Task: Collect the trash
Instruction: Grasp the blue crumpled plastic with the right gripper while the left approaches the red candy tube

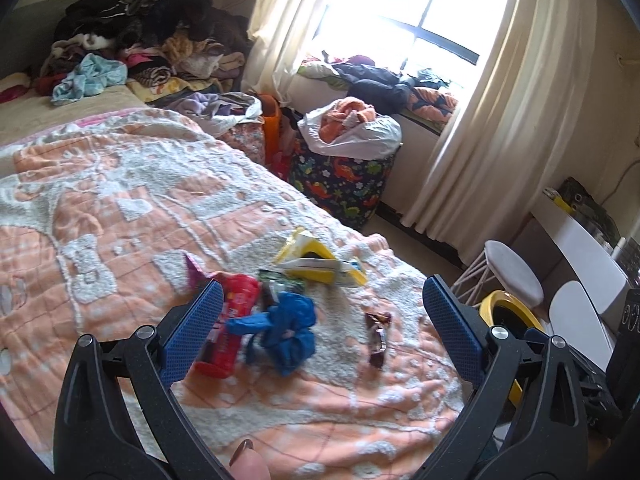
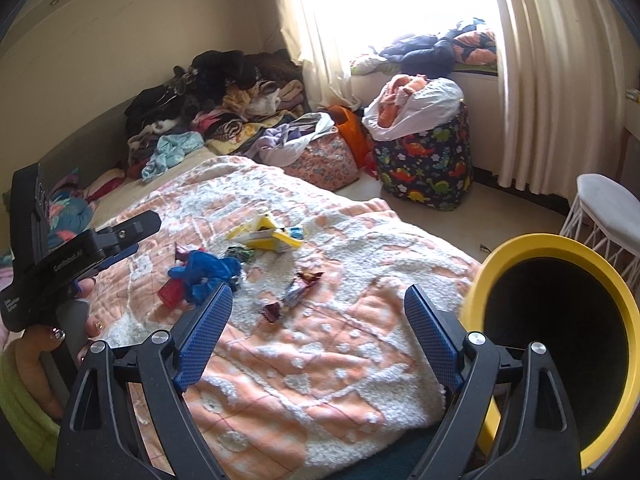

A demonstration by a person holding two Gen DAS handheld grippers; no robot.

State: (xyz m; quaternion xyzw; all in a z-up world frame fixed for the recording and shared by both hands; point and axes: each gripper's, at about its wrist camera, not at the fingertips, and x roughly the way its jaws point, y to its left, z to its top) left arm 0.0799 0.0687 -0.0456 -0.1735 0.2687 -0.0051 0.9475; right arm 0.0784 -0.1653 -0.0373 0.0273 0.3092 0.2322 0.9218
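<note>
Trash lies on the orange-and-white blanket (image 1: 120,208): a crumpled blue bag (image 1: 286,332), a red wrapper (image 1: 234,320), a yellow packet (image 1: 316,260) and a brown candy wrapper (image 1: 378,336). My left gripper (image 1: 324,320) is open above the blue bag, with nothing between its pads. In the right wrist view the blue bag (image 2: 208,276), yellow packet (image 2: 268,236) and candy wrapper (image 2: 298,290) lie ahead of my open, empty right gripper (image 2: 320,320). The left gripper (image 2: 132,240) shows at the left, held by a hand. A yellow bin (image 2: 532,242) sits just right of my right finger.
A pile of clothes (image 1: 140,40) covers the far end of the bed. A dinosaur-print basket (image 2: 428,168) and a floral bag (image 2: 324,160) stand on the floor by the curtained window. A white stool (image 2: 608,204) stands at the right, beyond the bin.
</note>
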